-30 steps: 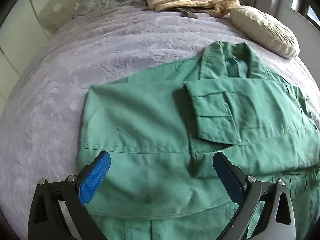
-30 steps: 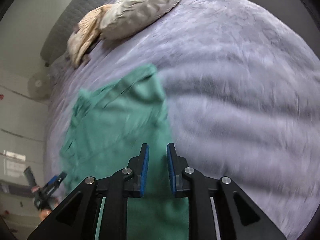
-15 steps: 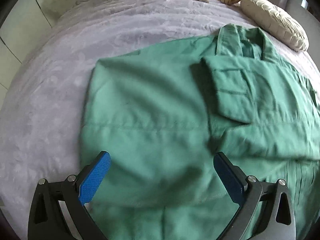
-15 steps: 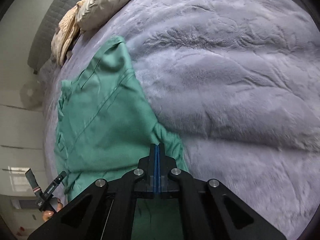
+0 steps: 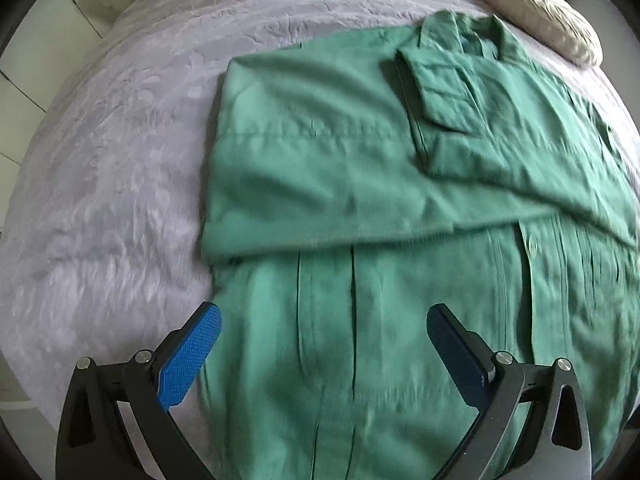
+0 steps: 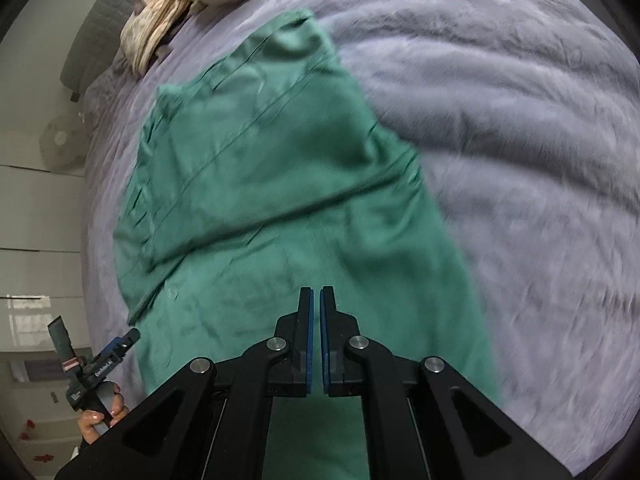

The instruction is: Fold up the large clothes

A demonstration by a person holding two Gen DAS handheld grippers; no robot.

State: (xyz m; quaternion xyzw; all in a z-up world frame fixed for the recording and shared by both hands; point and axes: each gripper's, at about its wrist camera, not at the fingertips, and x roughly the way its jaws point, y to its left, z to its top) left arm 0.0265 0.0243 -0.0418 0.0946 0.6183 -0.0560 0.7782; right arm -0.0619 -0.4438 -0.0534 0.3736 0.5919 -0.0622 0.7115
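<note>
A large green garment (image 5: 360, 184) lies flat on the purple bedspread (image 5: 112, 168), with its upper part and a cuffed sleeve (image 5: 436, 92) folded across it. My left gripper (image 5: 324, 328) is wide open above the lower half, nothing between its blue pads. In the right wrist view the same garment (image 6: 280, 184) lies ahead. My right gripper (image 6: 316, 294) has its pads almost together with a thin gap and no cloth visibly between them. The left gripper also shows in the right wrist view (image 6: 100, 364), held in a hand at the garment's left edge.
A cream pillow (image 5: 540, 12) and a beige bundle of cloth (image 6: 160, 20) lie at the head of the bed. A grey headboard (image 6: 92, 40) stands behind them. Bare bedspread (image 6: 520, 160) stretches to the right of the garment. A pale wall with panels is on the left.
The left gripper has drawn back toward the garment's lower half, still open. The right gripper, shut tight half a second ago, now shows a thin gap and sits over the garment.
</note>
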